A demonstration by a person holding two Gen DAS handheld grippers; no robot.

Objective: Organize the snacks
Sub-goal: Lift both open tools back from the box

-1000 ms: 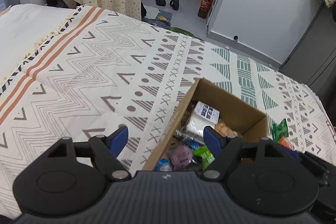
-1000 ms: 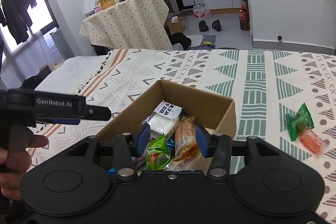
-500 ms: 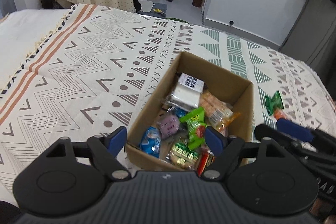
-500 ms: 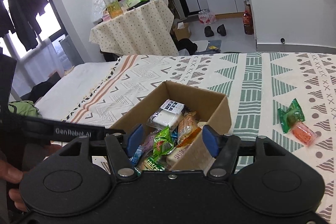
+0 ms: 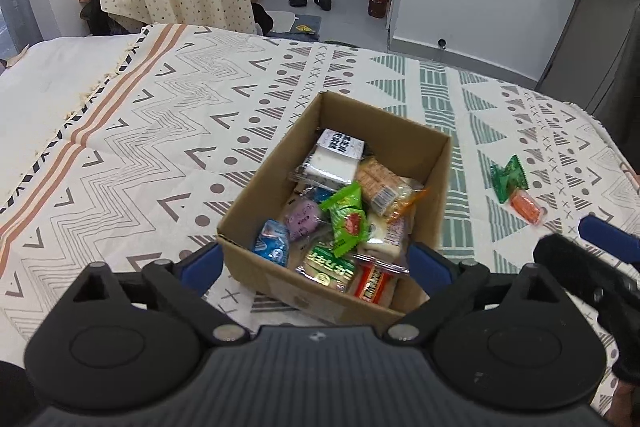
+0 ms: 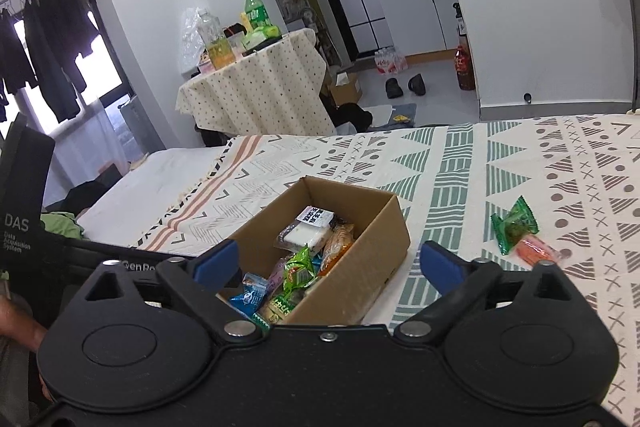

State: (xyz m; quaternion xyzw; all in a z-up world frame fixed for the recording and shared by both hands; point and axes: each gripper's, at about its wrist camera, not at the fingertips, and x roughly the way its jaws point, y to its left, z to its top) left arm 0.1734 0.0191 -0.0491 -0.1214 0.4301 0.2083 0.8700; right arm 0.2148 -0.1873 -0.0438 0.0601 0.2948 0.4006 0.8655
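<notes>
Cardboard box [image 5: 436, 187], open-topped, sits on a bed under a patterned blanket [image 5: 160, 147], roughly mid-width of the bed and angled to its edges. The box holds a loose heap of wrapped snacks: a white packet with black print [image 5: 334, 157] at the far end, an orange cracker pack [image 5: 380, 185] beside it, a bright green packet [image 5: 346, 217] on top in the middle, a purple round one [image 5: 304, 219] and a blue one [image 5: 272, 243] toward the near left corner, a red-and-white pack [image 5: 374, 281] at the near wall. Two snacks lie outside the box on the blanket, toward the bed's right side: a dark green wrapper [image 6: 512, 225] and a small orange packet [image 6: 536, 251], touching or very nearly so; the fisheye view leaves that unclear. Left gripper [image 5: 316, 263] hangs over the near end of the box, jaws spread wide, nothing between them. Right gripper [image 6: 328, 261] likewise spread wide and empty, above the box's near right side. A hand [image 6: 18, 327] shows at the left edge of the right wrist view. Beyond the bed's far edge, a cloth-draped table [image 6: 256, 95] carries bottles.
</notes>
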